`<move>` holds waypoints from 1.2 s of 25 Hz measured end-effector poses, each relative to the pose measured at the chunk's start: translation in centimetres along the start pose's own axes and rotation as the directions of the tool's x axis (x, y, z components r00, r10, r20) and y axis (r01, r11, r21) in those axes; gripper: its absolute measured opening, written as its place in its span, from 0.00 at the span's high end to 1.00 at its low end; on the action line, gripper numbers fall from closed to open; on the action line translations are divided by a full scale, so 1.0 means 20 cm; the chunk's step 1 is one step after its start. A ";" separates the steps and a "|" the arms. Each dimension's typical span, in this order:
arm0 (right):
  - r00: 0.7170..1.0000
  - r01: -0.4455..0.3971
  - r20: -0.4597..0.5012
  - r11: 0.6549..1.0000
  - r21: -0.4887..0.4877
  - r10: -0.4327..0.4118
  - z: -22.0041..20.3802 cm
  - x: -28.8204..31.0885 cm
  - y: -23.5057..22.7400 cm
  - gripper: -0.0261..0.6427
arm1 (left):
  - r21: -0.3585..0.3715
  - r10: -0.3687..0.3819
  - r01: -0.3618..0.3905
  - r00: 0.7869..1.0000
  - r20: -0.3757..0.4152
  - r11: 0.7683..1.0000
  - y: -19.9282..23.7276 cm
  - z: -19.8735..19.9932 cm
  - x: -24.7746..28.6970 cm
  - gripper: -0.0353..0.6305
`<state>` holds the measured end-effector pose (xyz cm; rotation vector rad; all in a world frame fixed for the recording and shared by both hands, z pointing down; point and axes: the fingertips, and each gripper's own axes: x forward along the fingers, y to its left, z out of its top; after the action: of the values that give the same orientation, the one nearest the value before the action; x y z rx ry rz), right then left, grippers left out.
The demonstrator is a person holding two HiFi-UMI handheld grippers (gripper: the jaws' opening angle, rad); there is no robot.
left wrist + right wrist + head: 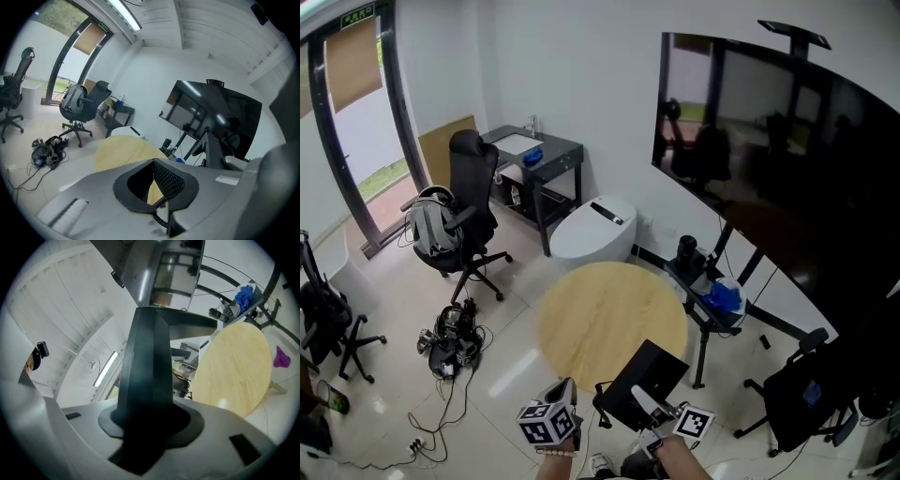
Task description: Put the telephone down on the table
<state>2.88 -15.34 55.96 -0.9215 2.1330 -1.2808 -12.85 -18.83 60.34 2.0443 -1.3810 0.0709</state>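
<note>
The telephone (643, 379) is a flat black slab, seen in the head view at the near edge of the round wooden table (600, 314). My right gripper (649, 412) is shut on its near end, and in the right gripper view the telephone (147, 376) rises out of the jaws as a dark bar with the table (236, 369) beyond. My left gripper (567, 386) hovers just left of the telephone, apart from it. In the left gripper view its jaws meet at the tips around nothing, one textured pad (169, 180) showing, with the table (123, 151) ahead.
A large dark screen (769, 159) stands at the right, with a low stand bearing a blue cloth (724, 297) beside the table. Behind the table are a white toilet (595, 230) and a dark sink table (534, 155). An office chair with a backpack (455, 225) and cables (450, 342) lie to the left.
</note>
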 end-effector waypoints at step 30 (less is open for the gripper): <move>0.836 -0.175 -0.521 0.984 0.042 0.171 -0.09 0.84 -0.63 0.71 | -0.093 0.177 -0.182 0.982 -0.066 0.979 0.33 0.04 0.33 0.97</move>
<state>-5.67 -31.23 67.09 -0.3819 2.5568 -1.5597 -15.75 -26.07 65.53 1.8199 -1.5004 0.1359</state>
